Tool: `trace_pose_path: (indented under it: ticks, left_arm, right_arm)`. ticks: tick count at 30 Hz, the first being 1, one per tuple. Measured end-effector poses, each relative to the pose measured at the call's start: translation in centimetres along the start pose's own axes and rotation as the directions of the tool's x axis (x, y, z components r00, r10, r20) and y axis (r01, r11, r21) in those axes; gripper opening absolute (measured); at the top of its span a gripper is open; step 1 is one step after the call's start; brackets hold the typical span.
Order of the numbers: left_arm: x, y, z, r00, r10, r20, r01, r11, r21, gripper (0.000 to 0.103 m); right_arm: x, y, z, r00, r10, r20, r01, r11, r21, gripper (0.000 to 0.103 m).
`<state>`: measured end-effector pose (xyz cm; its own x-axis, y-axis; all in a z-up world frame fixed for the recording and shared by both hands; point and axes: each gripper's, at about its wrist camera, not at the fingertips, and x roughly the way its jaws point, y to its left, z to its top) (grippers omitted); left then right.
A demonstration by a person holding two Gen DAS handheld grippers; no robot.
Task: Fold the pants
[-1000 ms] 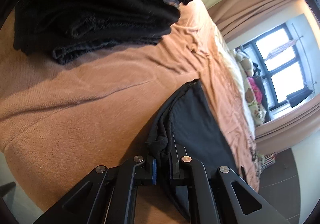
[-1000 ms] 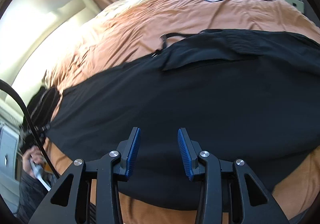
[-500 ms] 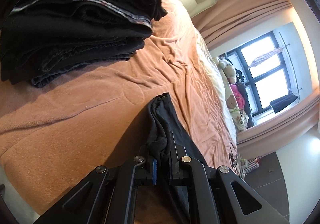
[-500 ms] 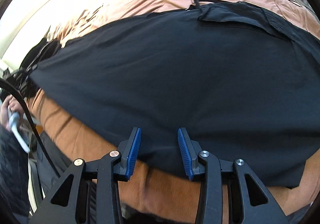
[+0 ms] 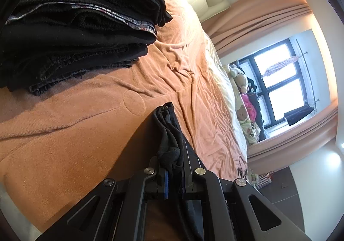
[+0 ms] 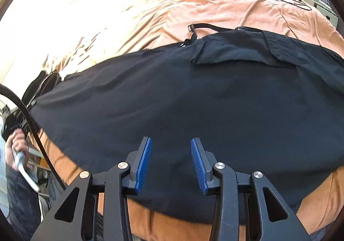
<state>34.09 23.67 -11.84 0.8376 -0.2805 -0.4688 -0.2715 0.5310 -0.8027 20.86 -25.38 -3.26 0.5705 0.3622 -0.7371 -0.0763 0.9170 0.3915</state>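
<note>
Pants point(image 6: 182, 101) flat beneath parted right gripper point(image 6: 171, 163); edge pinched in left gripper point(image 5: 173, 183).

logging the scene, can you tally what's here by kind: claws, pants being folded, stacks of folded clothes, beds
claws: 2, left claw shut on the pants, right claw open
black pants spread out: 1
stack of folded dark clothes: 1
bed with orange blanket: 1
total: 5

Both wrist views look down along their tongs, close over the same bed point(image 5: 90, 133).
</note>
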Motion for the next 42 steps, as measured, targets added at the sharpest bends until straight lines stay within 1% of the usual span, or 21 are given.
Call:
trace_pose_path:
  ticks: [3, 5, 9, 14, 19, 23, 28, 32, 38, 42]
  left_arm:
    - [-0.1, -0.1, -0.1, 1.000, -0.005, 0.011, 0.005, 1.000, -0.002, 0.008]
    - [-0.1, -0.2, -0.2, 1.000, -0.009, 0.013, 0.010, 1.000, -0.003, 0.008]
    - [-0.1, 0.2, -0.3, 1.000, -0.011, 0.016, 0.011, 1.000, -0.012, 0.008]
    - [0.1, 0.9, -0.4, 1.000, -0.006, 0.014, 0.006, 1.000, -0.026, 0.008]
    - [0.2, 1.6, -0.5, 1.000, -0.003, 0.011, 0.003, 0.999, -0.049, 0.008]
    - [0.2, 1.8, -0.6, 1.000, -0.007, 0.010, 0.007, 0.998, -0.058, 0.008]
    - [0.3, 1.8, -0.7, 1.000, -0.006, 0.011, 0.007, 0.998, -0.057, 0.008]
    - [0.2, 1.7, -0.5, 1.000, -0.016, 0.018, 0.017, 0.998, -0.055, 0.008]
    - [-0.3, -0.4, 0.0, 0.998, -0.061, 0.025, 0.061, 0.998, -0.022, 0.008]
    - [-0.7, -2.7, 0.5, 0.994, -0.100, 0.030, 0.100, 0.995, 0.011, 0.008]
  right_arm:
    - [1.4, 0.6, 1.1, 1.000, -0.010, 0.008, 0.010, 1.000, 0.013, 0.037]
    - [2.1, 0.3, 2.0, 1.000, -0.012, 0.009, 0.012, 1.000, 0.028, 0.037]
    - [4.3, -0.2, 3.8, 1.000, -0.017, -0.014, 0.018, 0.998, 0.052, 0.037]
    - [7.3, -0.7, 5.9, 0.997, -0.075, -0.034, 0.077, 0.995, 0.067, 0.037]
    - [9.9, -1.1, 7.8, 0.994, -0.100, -0.041, 0.103, 0.991, 0.090, 0.037]
    - [11.2, -1.4, 8.7, 0.993, -0.115, -0.035, 0.118, 0.986, 0.118, 0.037]
    - [12.4, -1.0, 9.7, 0.989, -0.149, -0.027, 0.151, 0.983, 0.106, 0.037]
    - [12.3, -0.9, 9.9, 0.988, -0.148, -0.034, 0.151, 0.982, 0.116, 0.037]
    - [9.8, -0.9, 8.9, 0.996, -0.086, -0.028, 0.089, 0.987, 0.135, 0.037]
    - [7.9, -0.3, 8.6, 0.999, -0.039, 0.015, 0.037, 0.991, 0.128, 0.037]
